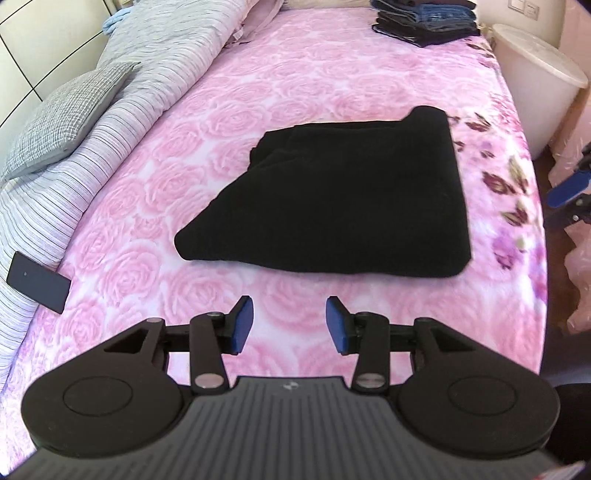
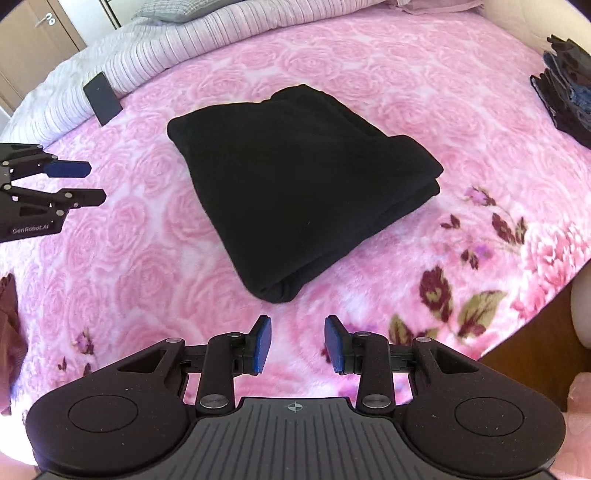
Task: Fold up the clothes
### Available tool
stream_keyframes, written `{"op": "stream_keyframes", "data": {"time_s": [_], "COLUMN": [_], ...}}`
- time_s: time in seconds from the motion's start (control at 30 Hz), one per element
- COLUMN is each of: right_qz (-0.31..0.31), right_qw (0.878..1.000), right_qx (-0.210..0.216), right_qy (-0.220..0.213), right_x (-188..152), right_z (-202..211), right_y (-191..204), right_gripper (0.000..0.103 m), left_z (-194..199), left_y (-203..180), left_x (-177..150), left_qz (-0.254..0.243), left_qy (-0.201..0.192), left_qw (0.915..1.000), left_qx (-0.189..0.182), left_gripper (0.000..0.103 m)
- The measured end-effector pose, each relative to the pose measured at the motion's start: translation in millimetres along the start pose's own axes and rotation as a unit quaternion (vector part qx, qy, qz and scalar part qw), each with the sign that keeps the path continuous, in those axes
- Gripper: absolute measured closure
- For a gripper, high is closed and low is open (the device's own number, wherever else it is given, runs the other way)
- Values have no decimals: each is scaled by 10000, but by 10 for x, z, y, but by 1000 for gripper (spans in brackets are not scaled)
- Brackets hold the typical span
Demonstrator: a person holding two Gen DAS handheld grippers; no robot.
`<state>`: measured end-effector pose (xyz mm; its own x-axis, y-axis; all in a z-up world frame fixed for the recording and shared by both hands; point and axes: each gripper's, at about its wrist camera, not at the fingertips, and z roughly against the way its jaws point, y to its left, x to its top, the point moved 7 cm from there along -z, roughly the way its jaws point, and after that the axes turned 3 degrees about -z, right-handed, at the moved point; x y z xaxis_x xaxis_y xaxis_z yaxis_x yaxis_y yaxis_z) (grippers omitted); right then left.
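A black garment (image 1: 340, 195) lies folded into a thick rectangle on the pink rose-patterned bed cover (image 1: 221, 122). It also shows in the right wrist view (image 2: 295, 184). My left gripper (image 1: 290, 325) is open and empty, a short way in front of the garment's near edge, not touching it. My right gripper (image 2: 297, 345) is open and empty, just short of the garment's near corner. The left gripper also shows at the left edge of the right wrist view (image 2: 94, 182), open. The right gripper's blue fingertips (image 1: 565, 192) show at the right edge of the left wrist view.
A stack of folded dark clothes and jeans (image 1: 424, 18) sits at the far end of the bed. A striped quilt (image 1: 122, 122) and a grey pillow (image 1: 70, 114) line the left side. A black phone (image 1: 38, 282) lies by the quilt. A white bin (image 1: 535, 81) stands beside the bed.
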<state>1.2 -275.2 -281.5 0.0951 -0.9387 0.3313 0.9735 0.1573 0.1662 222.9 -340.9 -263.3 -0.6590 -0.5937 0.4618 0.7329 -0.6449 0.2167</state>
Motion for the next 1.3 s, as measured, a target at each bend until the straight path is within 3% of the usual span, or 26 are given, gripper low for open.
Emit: {"op": "stream_keyframes", "data": {"time_s": [0.33, 0.4, 0.43, 0.47, 0.53, 0.67, 0.77, 0.9, 1.03, 1.23, 1.3], "right_qz": [-422, -500, -503, -447, -172, 762, 1458, 2372, 2839, 3145, 3244], "right_qw": [9987, 9976, 9966, 9961, 9952, 9875, 9748, 9489, 9292, 9085, 8982], "right_qx": [-269, -434, -577, -678, -873, -1286, -1588, -1974, -2210, -2499, -2696], "right_qy": [-68, -187, -289, -337, -403, -503, -575, -665, -848, -1149, -1239], "right_x": [-194, -214, -220, -229, -243, -249, -248, -241, -190, -83, -53], "right_z": [106, 127, 143, 143, 84, -179, -373, -629, -1006, -1615, -1750], "right_y": [282, 335, 364, 403, 488, 666, 805, 998, 1054, 1067, 1044], "right_gripper": [66, 35, 10, 5, 5, 5, 5, 5, 5, 5, 7], "left_z": [156, 157, 158, 149, 92, -196, -509, -922, -1330, -1910, -1976], "left_y": [45, 95, 119, 136, 136, 98, 97, 88, 68, 19, -5], "left_x": [-235, -296, -326, -354, -402, -453, -459, -465, -474, -477, -404], "left_qz": [-445, -542, -590, -677, -1011, -1974, -2655, -3538, -4383, -5504, -5596], "left_qy": [-259, -305, -328, -362, -453, -657, -918, -1258, -1585, -2048, -2225], "left_qw": [9985, 9978, 9974, 9968, 9936, 9781, 9597, 9263, 8829, 8044, 7933], "left_qx": [-206, -228, -239, -242, -224, -109, 78, 325, 569, 899, 897], "left_gripper": [62, 60, 55, 48, 39, 28, 20, 19, 19, 18, 18]}}
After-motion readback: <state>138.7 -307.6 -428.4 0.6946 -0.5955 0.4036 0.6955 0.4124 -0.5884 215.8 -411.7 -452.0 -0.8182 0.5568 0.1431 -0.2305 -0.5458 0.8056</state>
